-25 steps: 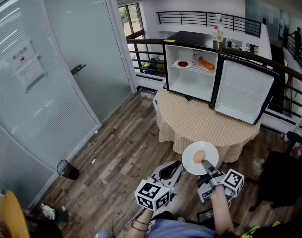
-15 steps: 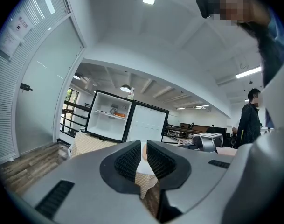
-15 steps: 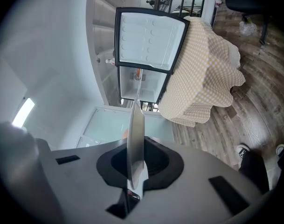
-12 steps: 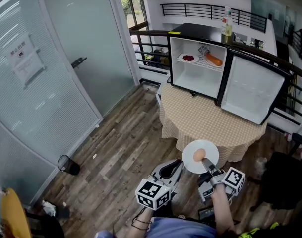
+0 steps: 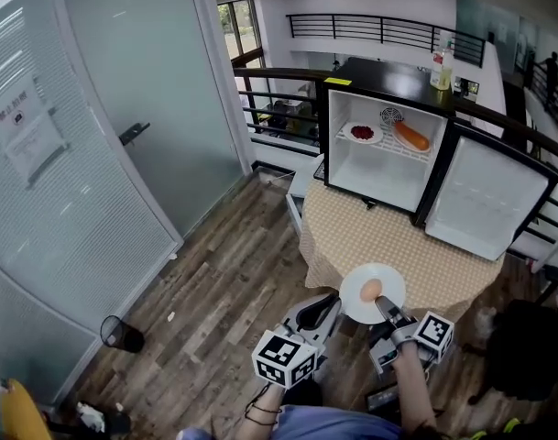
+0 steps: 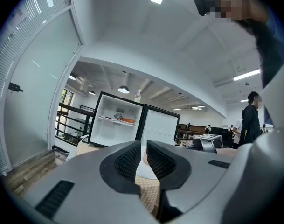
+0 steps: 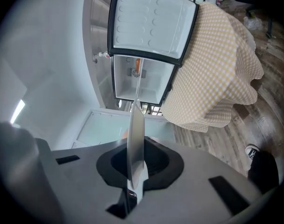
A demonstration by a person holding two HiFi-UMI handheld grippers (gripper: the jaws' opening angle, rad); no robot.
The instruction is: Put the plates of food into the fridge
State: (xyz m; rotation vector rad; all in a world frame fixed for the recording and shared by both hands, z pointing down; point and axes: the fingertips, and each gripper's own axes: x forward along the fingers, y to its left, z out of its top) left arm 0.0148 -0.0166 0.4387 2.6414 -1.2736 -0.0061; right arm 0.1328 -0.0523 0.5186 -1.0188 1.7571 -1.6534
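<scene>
Wood floor (image 5: pixel 214 291), fridge (image 5: pixel 379 168) standing open ahead of jaws: right gripper (image 5: pixel 382 304) clamping plate (image 5: pixel 356 306) rim, keeping food (image 5: pixel 370 290) level; left gripper (image 5: pixel 326 301) riding alongside, jaws narrowly parted, empty.

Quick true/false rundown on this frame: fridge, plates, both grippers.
1. The right gripper is shut on the rim of a white plate carrying a round orange food item. True.
2. The fridge is closed. False: its door stands wide open.
3. The fridge shelf is bare. False: it holds a plate of red food and a long orange food item.
4. The left gripper holds nothing. True.
5. The held plate rests on the tablecloth. False: it is carried in the air at the near edge of the table.
</scene>
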